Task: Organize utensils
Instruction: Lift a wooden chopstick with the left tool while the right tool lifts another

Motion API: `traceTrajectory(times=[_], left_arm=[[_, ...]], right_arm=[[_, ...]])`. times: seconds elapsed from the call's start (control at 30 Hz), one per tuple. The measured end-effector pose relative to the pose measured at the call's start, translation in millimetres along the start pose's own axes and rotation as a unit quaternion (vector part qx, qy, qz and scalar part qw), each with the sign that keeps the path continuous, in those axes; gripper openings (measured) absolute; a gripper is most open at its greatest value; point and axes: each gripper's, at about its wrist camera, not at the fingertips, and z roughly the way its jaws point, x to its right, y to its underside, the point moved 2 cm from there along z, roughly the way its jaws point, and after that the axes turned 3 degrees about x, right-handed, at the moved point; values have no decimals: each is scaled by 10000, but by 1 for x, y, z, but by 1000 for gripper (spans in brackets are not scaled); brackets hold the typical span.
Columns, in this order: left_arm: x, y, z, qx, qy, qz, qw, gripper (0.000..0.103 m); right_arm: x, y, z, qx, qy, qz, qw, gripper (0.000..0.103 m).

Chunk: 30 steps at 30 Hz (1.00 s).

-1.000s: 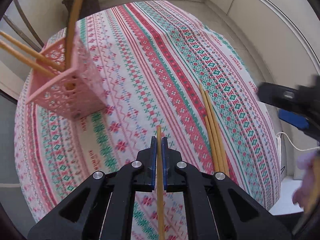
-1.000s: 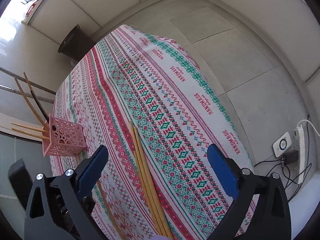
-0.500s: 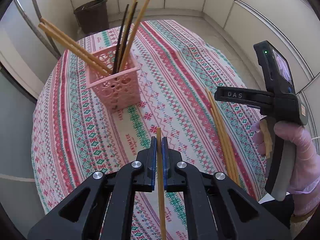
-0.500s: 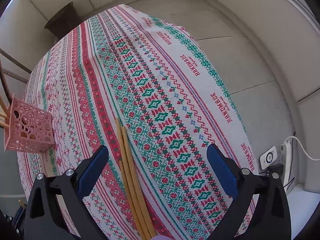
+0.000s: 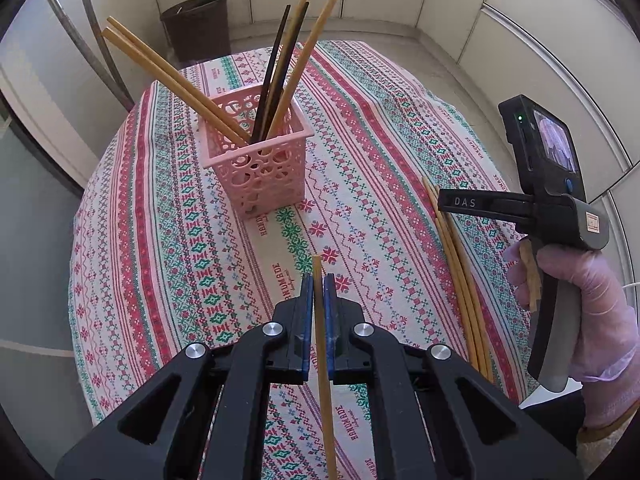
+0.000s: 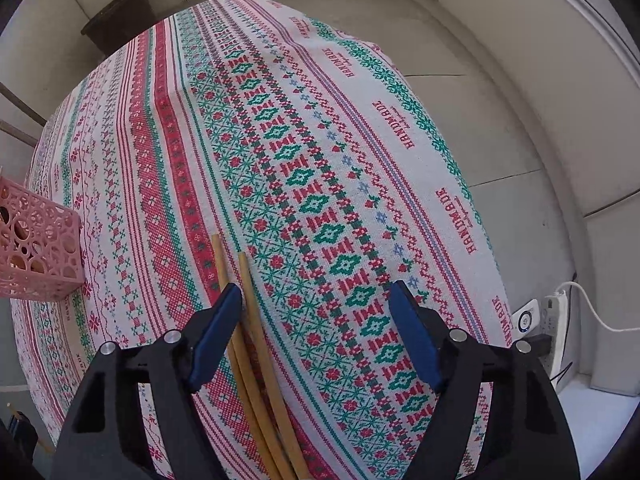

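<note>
The left tool (image 5: 316,292) sits low at the bottom centre of its view, above the patterned worktop (image 5: 168,264), its blue pads clenched on a single tan chopstick (image 5: 322,360). The stick's long axis runs straight along the fingers, its tip poking just past them toward the pink basket (image 5: 258,164) in the upper middle of the frame; its lower end is cut off by the frame's bottom edge. The basket stands upright, holding tan and dark chopsticks that splay toward the upper left and upper right. At the right edge, a gloved hand (image 5: 592,304) grips the right tool's handle. In the right wrist view, the right tool (image 6: 316,332) hangs released, fingers wide apart over a bundle of loose chopsticks (image 6: 256,352) lying on the cloth, tips pointing toward the frame's top. Its left finger hides part of the bundle, so the count there is unclear.
</note>
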Motion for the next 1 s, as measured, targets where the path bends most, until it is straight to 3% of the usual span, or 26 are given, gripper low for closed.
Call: traceTrajectory(times=[0.27,0.43,0.6,0.83,1.0], left_arm=[[2,0,-1,21,11,43,10000,5],[2,0,-1,19,-1,29,10000,5],[2,0,-1,35,12,36,10000,5],[-2,-2,-4,165,-22,-31,9999,5],[-8,-4,-18,453,162,-116,9988,5]], right_arm=[[-16,1,-2,157,95,-315,9993,56],[-34,5,-3,224,-76,-570,9981,28],[-40,6,-3,104,-442,-499,9977,8],[-38,10,-9,177,-544,-437,9974,5],[-21,21,-50,653,-563,-459,9952,5]])
